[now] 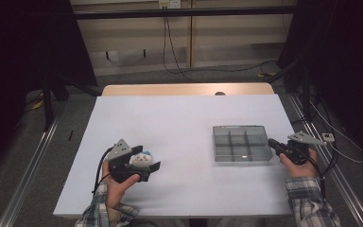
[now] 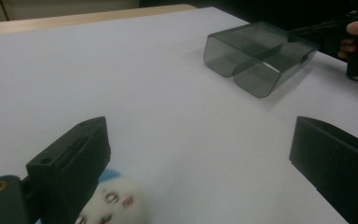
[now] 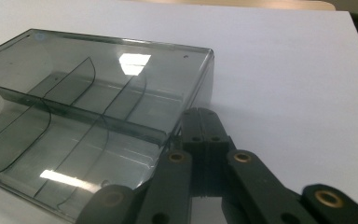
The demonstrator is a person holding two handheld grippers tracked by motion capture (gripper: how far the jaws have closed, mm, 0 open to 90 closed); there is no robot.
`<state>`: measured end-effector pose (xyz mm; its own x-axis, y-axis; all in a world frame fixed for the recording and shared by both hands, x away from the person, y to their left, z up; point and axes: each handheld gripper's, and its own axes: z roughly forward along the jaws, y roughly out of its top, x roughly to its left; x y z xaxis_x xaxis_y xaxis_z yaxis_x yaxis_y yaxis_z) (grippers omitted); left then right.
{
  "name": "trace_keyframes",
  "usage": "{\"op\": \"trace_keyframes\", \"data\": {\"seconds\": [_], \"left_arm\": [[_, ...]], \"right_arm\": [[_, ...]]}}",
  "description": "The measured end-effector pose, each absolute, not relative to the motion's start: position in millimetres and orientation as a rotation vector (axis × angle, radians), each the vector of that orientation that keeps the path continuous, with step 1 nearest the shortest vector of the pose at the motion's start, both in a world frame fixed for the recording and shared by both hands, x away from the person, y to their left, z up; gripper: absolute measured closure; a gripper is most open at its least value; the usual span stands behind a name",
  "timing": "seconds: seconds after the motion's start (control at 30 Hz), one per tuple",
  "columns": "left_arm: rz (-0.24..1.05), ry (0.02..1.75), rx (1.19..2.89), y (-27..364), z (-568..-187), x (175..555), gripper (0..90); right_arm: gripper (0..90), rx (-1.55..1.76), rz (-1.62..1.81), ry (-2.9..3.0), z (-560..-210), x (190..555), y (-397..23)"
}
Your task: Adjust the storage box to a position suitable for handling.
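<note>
Left hand-held gripper (image 1: 144,163) sits low at the near-left of the white desk (image 1: 179,118), jaws spread wide and clamping nothing; a small white plush toy (image 1: 142,159) with a blue top lies between them, against the left jaw in the left gripper view. Right hand-held gripper (image 1: 275,144) is clenched, jaws pressed together with nothing between; its tip rests at the right wall of the smoky clear divided box (image 1: 241,143), which stands right of desk centre, well apart from the toy.

White rectangular table (image 1: 179,118) with a light wooden strip (image 1: 184,89) along its far edge. Black cables (image 1: 179,61) trail across the grey floor (image 1: 137,75) behind.
</note>
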<state>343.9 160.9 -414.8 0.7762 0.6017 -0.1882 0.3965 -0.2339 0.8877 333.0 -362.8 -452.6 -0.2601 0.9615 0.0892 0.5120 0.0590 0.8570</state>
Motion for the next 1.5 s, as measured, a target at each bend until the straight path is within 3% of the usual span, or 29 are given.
{"op": "trace_keyframes", "data": {"seconds": [0.43, 0.7, 0.73, 0.77, 0.87, 0.9, 0.93, 1.03, 1.07, 1.1, 1.13, 1.27, 1.5], "left_arm": [[0.203, 0.706, 1.928, 119, -414, 361, 10.9], [0.194, 0.702, 1.981, 95, -420, 375, 21.0], [0.196, 0.700, 1.988, 92, -421, 376, 27.8], [0.207, 0.699, 1.999, 90, -422, 378, 27.8], [0.208, 0.739, 2.014, 83, -425, 384, 41.5], [0.211, 0.751, 2.017, 81, -427, 386, 41.5], [0.201, 0.762, 2.019, 78, -429, 388, 49.7], [0.185, 0.780, 2.041, 69, -434, 393, 56.9], [0.180, 0.786, 2.048, 65, -436, 395, 65.3], [0.171, 0.797, 2.055, 63, -437, 396, 65.3], [0.165, 0.802, 2.058, 60, -438, 398, 72.1], [0.148, 0.808, 2.068, 52, -443, 400, 79.6], [0.141, 0.816, 2.078, 46, -448, 401, 85.1]], "right_arm": [[90.0, 1.434, 1.118, 1.864, -451, 334, -351], [90.0, 1.427, 1.143, 1.875, -452, 335, -349], [90.0, 1.418, 1.146, 1.882, -452, 335, -346], [90.0, 1.418, 1.146, 1.882, -452, 335, -346], [90.0, 1.414, 1.158, 1.894, -452, 336, -342], [90.0, 1.414, 1.158, 1.894, -452, 336, -342], [90.0, 1.406, 1.157, 1.901, -452, 336, -339], [90.0, 1.402, 1.157, 1.904, -452, 336, -337], [90.0, 1.396, 1.167, 1.912, -452, 337, -334], [90.0, 1.396, 1.167, 1.912, -452, 337, -334], [90.0, 1.393, 1.167, 1.915, -452, 337, -332], [90.0, 1.394, 1.169, 1.910, -453, 336, -330], [90.0, 1.391, 1.187, 1.912, -454, 335, -327]]}}
